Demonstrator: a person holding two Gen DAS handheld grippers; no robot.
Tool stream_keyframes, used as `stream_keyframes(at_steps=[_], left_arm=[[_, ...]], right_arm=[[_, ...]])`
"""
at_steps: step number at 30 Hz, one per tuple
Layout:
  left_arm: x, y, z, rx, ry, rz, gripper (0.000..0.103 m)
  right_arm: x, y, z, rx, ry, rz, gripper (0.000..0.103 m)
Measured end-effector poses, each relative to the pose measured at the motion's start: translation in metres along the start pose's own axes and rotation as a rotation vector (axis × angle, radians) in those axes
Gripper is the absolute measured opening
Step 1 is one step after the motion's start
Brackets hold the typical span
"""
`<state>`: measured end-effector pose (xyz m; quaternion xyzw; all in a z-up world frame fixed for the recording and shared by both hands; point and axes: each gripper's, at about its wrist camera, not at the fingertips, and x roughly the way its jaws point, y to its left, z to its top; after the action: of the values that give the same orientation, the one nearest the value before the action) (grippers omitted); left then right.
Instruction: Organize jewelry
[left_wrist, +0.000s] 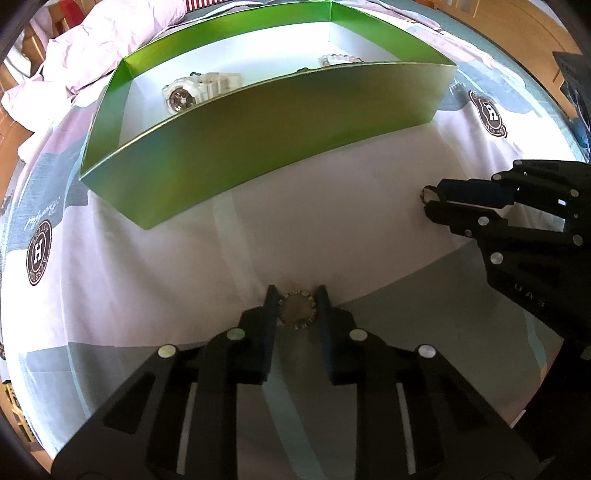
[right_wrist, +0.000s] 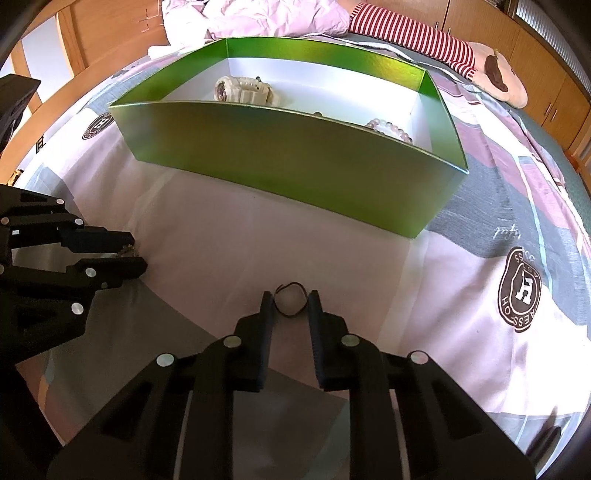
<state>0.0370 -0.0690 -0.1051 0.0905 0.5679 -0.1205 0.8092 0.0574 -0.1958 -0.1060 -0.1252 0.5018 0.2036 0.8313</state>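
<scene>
- Beaded ring (left_wrist: 297, 309): lying flat on the bed sheet (left_wrist: 184, 266), in front of the green box (left_wrist: 258, 133). It is looking light, small and stiff, with a bumpy rim that should be giving the pads some bite. Best taken across its outer edge.
- Left tongs (left_wrist: 297, 295): sitting narrow, the two pads pressing on opposite sides of the beaded ring.
- Dark loop (right_wrist: 291, 301): resting on the sheet, well apart from the beaded ring. It is looking thin, very light and probably springy, so it may be slipping or folding under a hard squeeze.
- Right tongs (right_wrist: 291, 299): sitting narrow, pads closing against both sides of the dark loop.
- Green box: already holding a white watch (left_wrist: 195, 90) and a pale bead bracelet (right_wrist: 391, 129).
</scene>
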Motion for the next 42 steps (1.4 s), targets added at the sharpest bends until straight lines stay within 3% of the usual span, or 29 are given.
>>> stream_keyframes(at_steps=[5, 9, 17, 22, 28, 32, 38, 39, 40, 42], left_arm=[[-0.003, 0.002, 0.002, -0.004, -0.015, 0.009, 0.021], [-0.018, 0.01, 0.009, -0.04, -0.052, 0.038, 0.021], [-0.079, 0.023, 0.045, -0.124, -0.249, 0.044, 0.021], [-0.098, 0.041, 0.075, -0.214, -0.337, 0.049, 0.021], [-0.064, 0.051, 0.114, -0.204, -0.289, 0.082, 0.021], [-0.02, 0.068, 0.133, -0.263, -0.179, 0.023, 0.021], [0.014, 0.089, 0.136, -0.354, -0.097, -0.011, 0.021], [0.017, 0.089, 0.136, -0.352, -0.083, -0.022, 0.021], [0.02, 0.088, 0.135, -0.346, -0.074, -0.028, 0.021], [0.021, 0.089, 0.136, -0.344, -0.071, -0.025, 0.024]], right_arm=[[-0.009, -0.004, 0.003, 0.02, -0.034, -0.008, 0.019], [-0.036, -0.014, 0.014, 0.065, -0.111, 0.01, 0.019], [-0.096, -0.028, 0.043, 0.132, -0.322, 0.048, 0.019], [-0.11, -0.043, 0.075, 0.191, -0.418, 0.074, 0.019], [-0.057, -0.053, 0.115, 0.236, -0.346, 0.098, 0.019], [-0.009, -0.06, 0.131, 0.292, -0.257, 0.11, 0.019], [0.031, -0.07, 0.14, 0.302, -0.199, 0.089, 0.02], [0.034, -0.07, 0.141, 0.301, -0.194, 0.088, 0.022], [0.036, -0.07, 0.141, 0.299, -0.186, 0.077, 0.035], [0.031, -0.069, 0.14, 0.296, -0.192, 0.082, 0.043]])
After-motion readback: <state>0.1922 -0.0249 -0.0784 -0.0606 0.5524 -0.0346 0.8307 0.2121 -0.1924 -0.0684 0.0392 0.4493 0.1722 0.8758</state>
